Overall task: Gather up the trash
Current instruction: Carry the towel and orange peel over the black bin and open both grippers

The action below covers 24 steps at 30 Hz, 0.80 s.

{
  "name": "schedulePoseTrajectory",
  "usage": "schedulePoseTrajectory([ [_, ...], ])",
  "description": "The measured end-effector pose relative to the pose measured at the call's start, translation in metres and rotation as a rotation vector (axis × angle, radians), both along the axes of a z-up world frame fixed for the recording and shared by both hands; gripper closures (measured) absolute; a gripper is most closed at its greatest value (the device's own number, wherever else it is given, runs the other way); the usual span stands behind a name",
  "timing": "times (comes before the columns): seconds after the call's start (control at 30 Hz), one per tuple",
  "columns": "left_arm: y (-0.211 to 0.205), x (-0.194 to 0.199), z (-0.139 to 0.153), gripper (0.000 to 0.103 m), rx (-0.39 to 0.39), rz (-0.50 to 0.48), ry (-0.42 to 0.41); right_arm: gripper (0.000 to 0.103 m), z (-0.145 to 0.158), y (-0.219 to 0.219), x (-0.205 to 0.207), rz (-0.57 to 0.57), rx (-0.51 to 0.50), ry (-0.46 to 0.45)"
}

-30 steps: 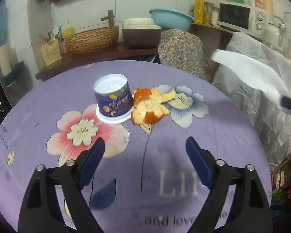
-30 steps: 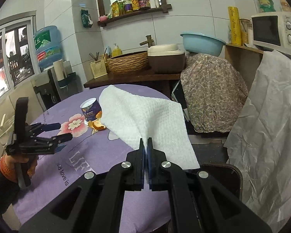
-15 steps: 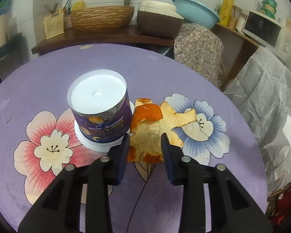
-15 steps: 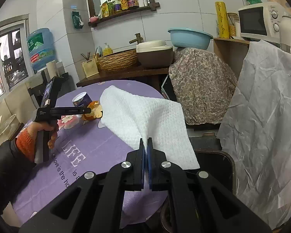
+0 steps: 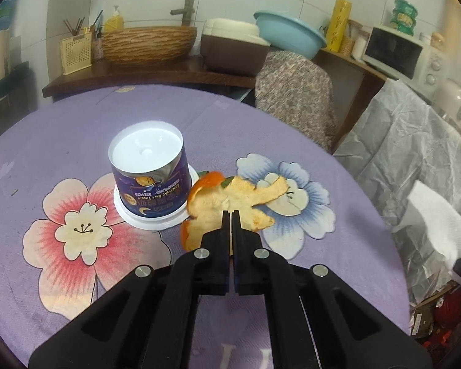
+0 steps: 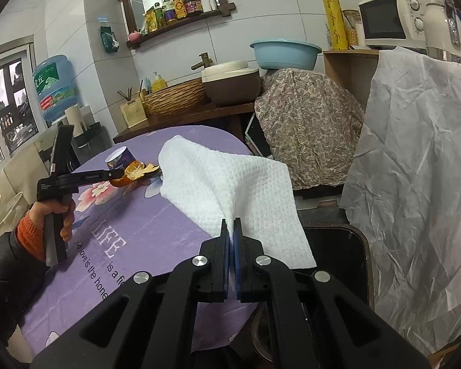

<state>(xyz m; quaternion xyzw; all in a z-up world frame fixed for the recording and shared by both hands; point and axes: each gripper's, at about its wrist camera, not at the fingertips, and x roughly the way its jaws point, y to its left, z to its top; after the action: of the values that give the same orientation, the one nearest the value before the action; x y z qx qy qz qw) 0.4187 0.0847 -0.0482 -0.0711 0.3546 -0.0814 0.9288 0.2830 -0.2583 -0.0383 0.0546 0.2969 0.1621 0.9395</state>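
- Left tongs have just been closing and now pinch the near edge of an orange peel, which lies on the purple flowered worktop, touching the base of an upturned yogurt cup at its 9 o'clock.
- Right tongs are clamped on a white paper towel, which drapes away toward 11 o'clock above the worktop's edge and the black bin at 3 o'clock.
- Only the right wrist view shows the person's hand in an orange cuff gripping the left tool's handle, with the peel at its tip beside the cup.
- Only the left wrist view shows the cup's white base and printed label; there the towel appears at 3 o'clock, beyond the worktop's edge.
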Motion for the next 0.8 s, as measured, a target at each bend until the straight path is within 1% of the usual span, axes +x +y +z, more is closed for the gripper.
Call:
schedulePoseTrajectory([
  [0.07,0.0,-0.011,0.011,0.102,-0.024,-0.023,-0.016,0.099,0.0,-0.002,-0.001,-0.002,0.004,0.0],
  [0.27,-0.01,-0.041,0.045,0.103,-0.045,-0.088,-0.087,0.099,0.002,-0.006,-0.006,-0.007,0.008,-0.011],
  [0.37,-0.019,-0.053,0.057,0.103,-0.078,-0.118,-0.107,0.099,0.002,-0.009,-0.009,-0.012,0.006,-0.013],
  [0.53,-0.045,-0.062,0.069,0.103,-0.112,-0.181,-0.123,0.099,0.005,-0.02,-0.014,-0.04,-0.002,-0.013],
  [0.6,-0.059,-0.065,0.075,0.103,-0.109,-0.212,-0.139,0.099,0.006,-0.026,-0.019,-0.056,-0.004,-0.018],
  [0.7,-0.076,-0.066,0.085,0.103,-0.128,-0.249,-0.151,0.099,0.009,-0.038,-0.026,-0.089,-0.01,-0.026],
  [0.8,-0.108,-0.066,0.096,0.103,-0.147,-0.305,-0.169,0.099,0.008,-0.052,-0.028,-0.125,-0.011,-0.022],
])
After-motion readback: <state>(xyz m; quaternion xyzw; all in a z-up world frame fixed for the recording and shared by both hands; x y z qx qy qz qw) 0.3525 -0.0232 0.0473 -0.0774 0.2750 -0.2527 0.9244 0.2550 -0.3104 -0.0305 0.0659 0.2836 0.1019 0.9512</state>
